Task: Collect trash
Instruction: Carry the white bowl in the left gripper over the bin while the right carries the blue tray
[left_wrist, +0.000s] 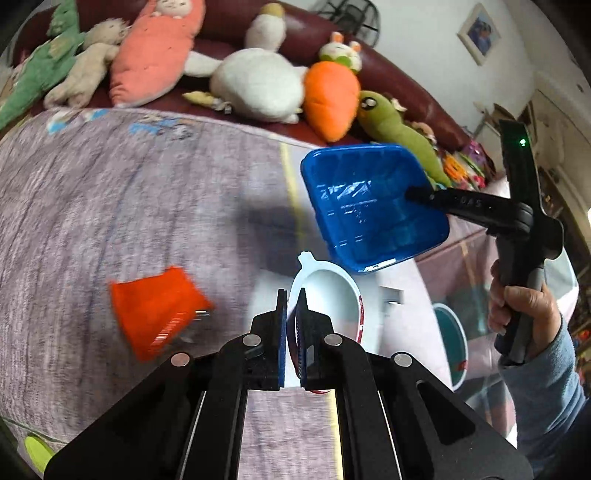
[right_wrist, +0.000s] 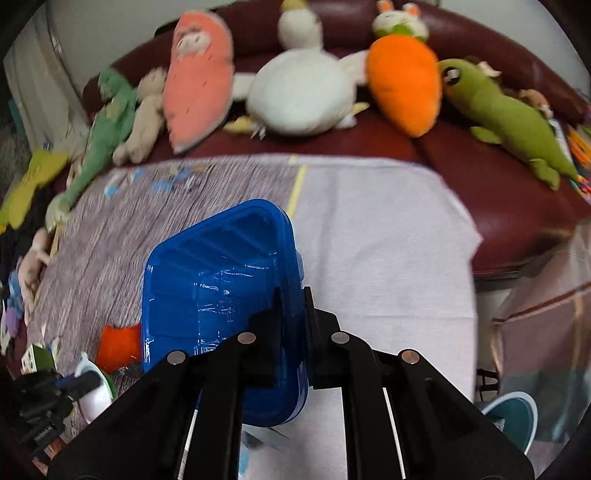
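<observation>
Risk comes first from how thin my holds are. My right gripper (right_wrist: 291, 314) pinches only the rim of the blue plastic tray (right_wrist: 221, 295), and the tray hangs in the air above the table (right_wrist: 388, 240), tilted, with most of its body out to one side of the fingers. If I swing it quickly, I think it can turn between the pads or slip out, because the plastic looks smooth and shiny. My left gripper (left_wrist: 292, 317) has its fingers pressed together on the edge of the white cup (left_wrist: 325, 291), a light container with some red print; the wall is thin, so too much squeeze may crush it, and too little may let it drop. Both hands are close to each other, and the tray could knock the cup.

An orange wrapper (left_wrist: 159, 310) lies on the table near my left fingers and is not collected yet. It looks light, so a passing hand could push it away.

A cloth covers the table, purple-grey on one part and pale on the other, with a yellow line between. Behind stands a dark red sofa (right_wrist: 498, 155) full of soft toys. A teal bin (right_wrist: 513, 413) stands low beside the table, probably the place for the trash.
</observation>
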